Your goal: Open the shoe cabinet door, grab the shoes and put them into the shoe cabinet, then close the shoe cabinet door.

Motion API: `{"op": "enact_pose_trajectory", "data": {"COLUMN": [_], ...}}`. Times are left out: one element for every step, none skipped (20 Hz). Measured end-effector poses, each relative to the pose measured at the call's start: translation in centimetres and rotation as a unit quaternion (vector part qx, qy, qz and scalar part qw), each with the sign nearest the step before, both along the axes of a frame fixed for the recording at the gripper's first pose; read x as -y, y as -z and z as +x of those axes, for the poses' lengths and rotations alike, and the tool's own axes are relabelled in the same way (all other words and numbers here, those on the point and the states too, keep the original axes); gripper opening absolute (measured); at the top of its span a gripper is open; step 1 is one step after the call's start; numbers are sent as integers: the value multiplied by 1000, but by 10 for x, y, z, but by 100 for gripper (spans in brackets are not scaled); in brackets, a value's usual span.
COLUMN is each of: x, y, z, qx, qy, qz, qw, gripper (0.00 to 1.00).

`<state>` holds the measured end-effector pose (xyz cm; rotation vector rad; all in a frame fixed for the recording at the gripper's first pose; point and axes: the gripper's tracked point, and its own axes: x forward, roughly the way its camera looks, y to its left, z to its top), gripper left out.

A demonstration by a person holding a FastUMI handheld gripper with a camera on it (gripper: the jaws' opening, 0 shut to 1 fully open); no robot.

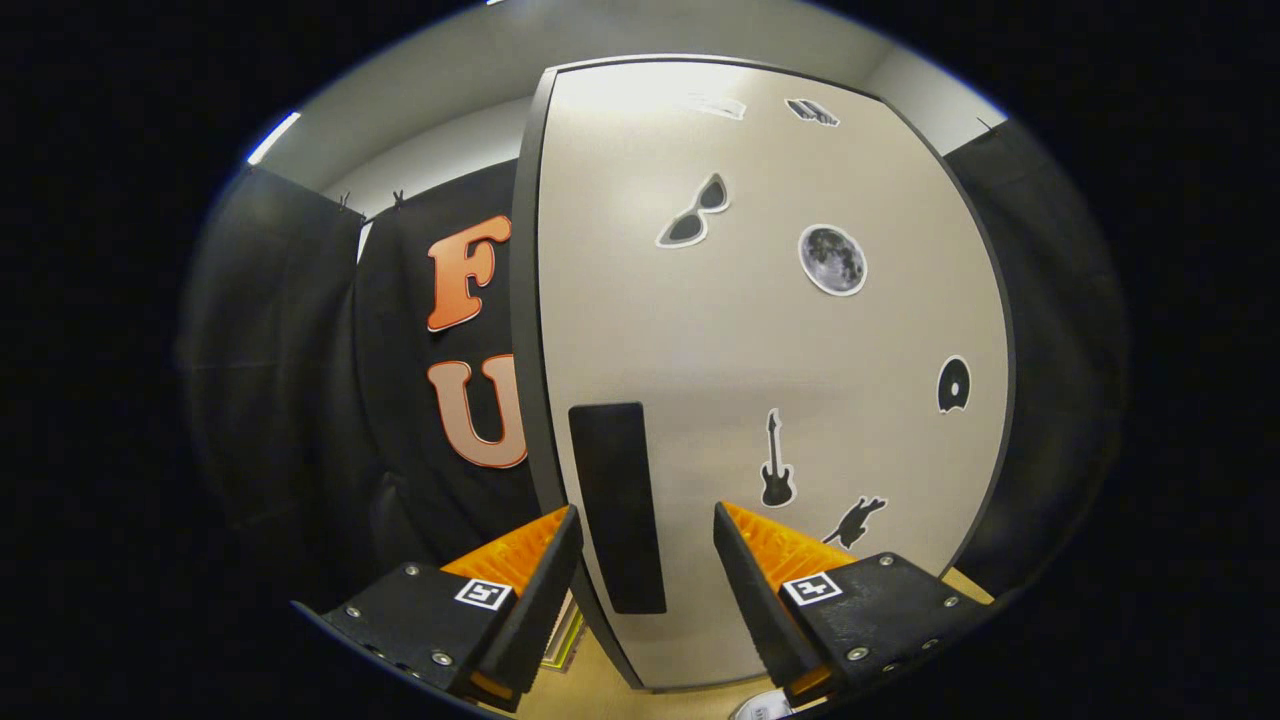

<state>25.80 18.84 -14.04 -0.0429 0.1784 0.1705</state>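
Step in hand is judged to be the first one: opening the shoe cabinet door (760,330), or possibly the closing at the end; which of the two cannot be told from this view. The door is seen close up, pale, dark-edged, decorated with stickers: sunglasses (694,211), a moon (832,260), a guitar (776,463). A dark rectangular handle (618,505) is set near the door's left edge, low down.

The tool (646,560) is held wide open, with nothing gripped. Its fingers straddle the handle's lower part: one finger is seen left of the door edge, the other in front of the door face to the right of the handle. Contact with the handle or door cannot be confirmed; a gap appears on both sides.

Whether the door stands slightly ajar or fully shut is not clear, and the cabinet interior is hidden. A pale rounded object, possibly a shoe (765,708), is glimpsed on the floor (600,690) below the fingers; too little is visible to be sure.

Next move is judged to call for closing the fingers on the handle or door edge, then swinging the door along its hinge arc.
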Motion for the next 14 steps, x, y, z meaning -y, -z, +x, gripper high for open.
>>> {"op": "enact_pose_trajectory", "data": {"x": [0, -1, -2, -4, -2, -1, -5, -10, -9, -8, -8, -9, -9, -8], "y": [2, 4, 6, 9, 8, 8, 7, 8, 6, 7, 7, 8, 7, 7], "z": [2, 4, 7, 8, 8, 11, 8, 8, 8, 7, 7, 7, 6, 5], "qx": [-1, -1, -4, -8, -2, 0, 4, 2, 8, 9, 9, 4, 0, -2], "qy": [-1, -1, -2, -3, 5, 7, 3, 5, 14, 19, 21, 20, 20, 21], "qz": [-1, -3, -4, -5, -9, -16, -18, -24, -34, -40, -35, -30, -30, -30], "qw": [1000, 1000, 1000, 1000, 1000, 1000, 1000, 1000, 999, 999, 999, 999, 999, 999], "gripper": [80, 78, 75, 74, 70, 68, 58, 54, 38, 37, 35, 34, 32, 31]}}
